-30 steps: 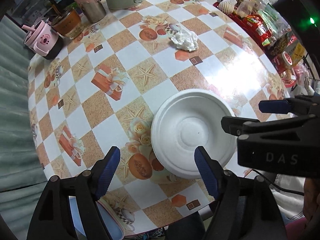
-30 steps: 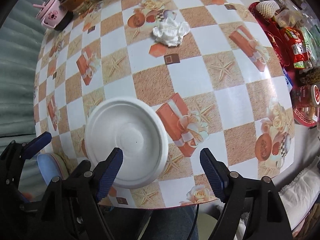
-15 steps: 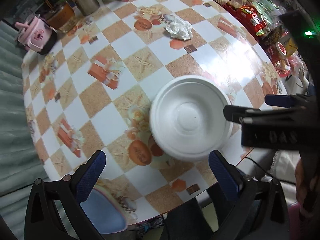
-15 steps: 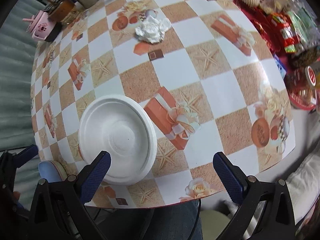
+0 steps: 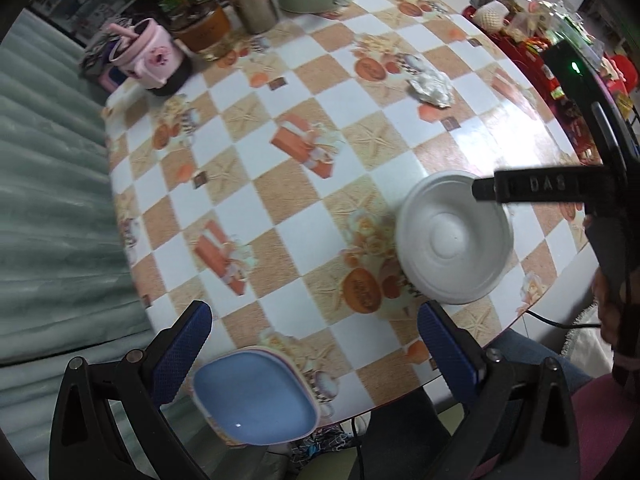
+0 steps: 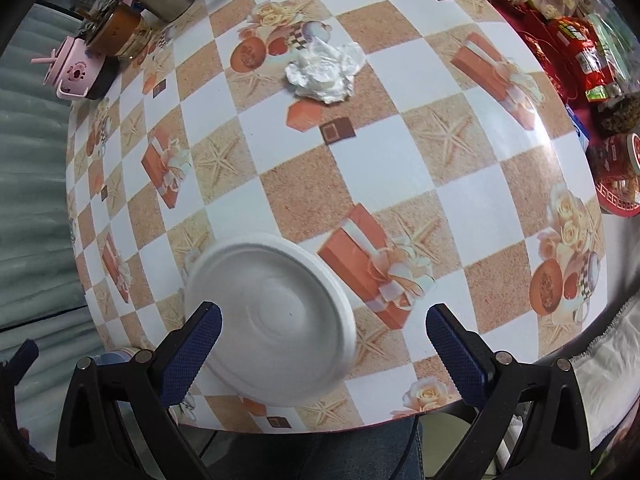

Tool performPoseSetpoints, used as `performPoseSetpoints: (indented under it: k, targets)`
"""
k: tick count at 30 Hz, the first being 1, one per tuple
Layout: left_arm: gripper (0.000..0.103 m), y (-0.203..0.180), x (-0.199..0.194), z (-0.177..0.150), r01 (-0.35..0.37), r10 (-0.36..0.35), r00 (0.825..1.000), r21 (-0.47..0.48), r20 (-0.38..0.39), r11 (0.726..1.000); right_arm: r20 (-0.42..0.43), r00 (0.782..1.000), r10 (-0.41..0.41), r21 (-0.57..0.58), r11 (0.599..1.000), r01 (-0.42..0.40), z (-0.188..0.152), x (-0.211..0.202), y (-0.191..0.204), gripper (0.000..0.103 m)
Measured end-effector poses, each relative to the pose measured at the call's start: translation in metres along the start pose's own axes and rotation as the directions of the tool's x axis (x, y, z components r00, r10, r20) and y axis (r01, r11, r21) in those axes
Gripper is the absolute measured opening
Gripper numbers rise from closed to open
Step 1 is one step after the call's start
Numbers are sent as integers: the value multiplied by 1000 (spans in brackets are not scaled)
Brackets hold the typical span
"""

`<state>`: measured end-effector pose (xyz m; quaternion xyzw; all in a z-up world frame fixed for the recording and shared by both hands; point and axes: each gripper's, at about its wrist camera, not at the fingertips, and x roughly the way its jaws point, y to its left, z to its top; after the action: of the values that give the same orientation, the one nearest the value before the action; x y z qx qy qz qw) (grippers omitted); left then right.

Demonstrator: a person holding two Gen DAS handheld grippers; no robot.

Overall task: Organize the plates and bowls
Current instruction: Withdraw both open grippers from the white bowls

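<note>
Nearest the left gripper, whose jaws stand wide and empty, a stack of blue bowls sits at the surface edge. Beyond, the white plate lies flat under the equally wide, empty right gripper. Neither piece is gripped, so a pick seems next, probably closing on the bowl rim.

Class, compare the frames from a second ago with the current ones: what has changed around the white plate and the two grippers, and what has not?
Both the left gripper and the right gripper have spread their jaws wider and hold nothing. The left one has drawn back, so the blue bowl at the table edge now shows fully. The white plate still lies flat in the same spot; the crumpled tissue is unmoved.
</note>
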<state>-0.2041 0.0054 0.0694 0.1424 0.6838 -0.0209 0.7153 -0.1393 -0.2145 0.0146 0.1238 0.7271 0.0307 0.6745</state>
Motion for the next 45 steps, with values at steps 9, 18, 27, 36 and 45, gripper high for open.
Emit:
performPoseSetpoints:
  k: [9,18,27,36,45]
  targets:
    - [103,18,-6,-5,-48,47,999,-45,-13,998,-21,999,42,-13,999,-42,13,6,15,103]
    - [103,13,-5,-2,-63,62,998,-21,-24,998,-23,998,51,7,999,-51,15,7,9,103]
    - [103,8,-3,0,-62,62,998,-2,-25,998,-23,998,55,54,997,-53,15,7,-4,103]
    - [103,6,-1,0,-51,52,998,10,-31,999,-26,999,47,71,996,-45,10,7,-8,103]
    - [103,5,7,-2,-35,35,998,14,-52,999,-20,998,51,88,995,-49,0,8,-14,103]
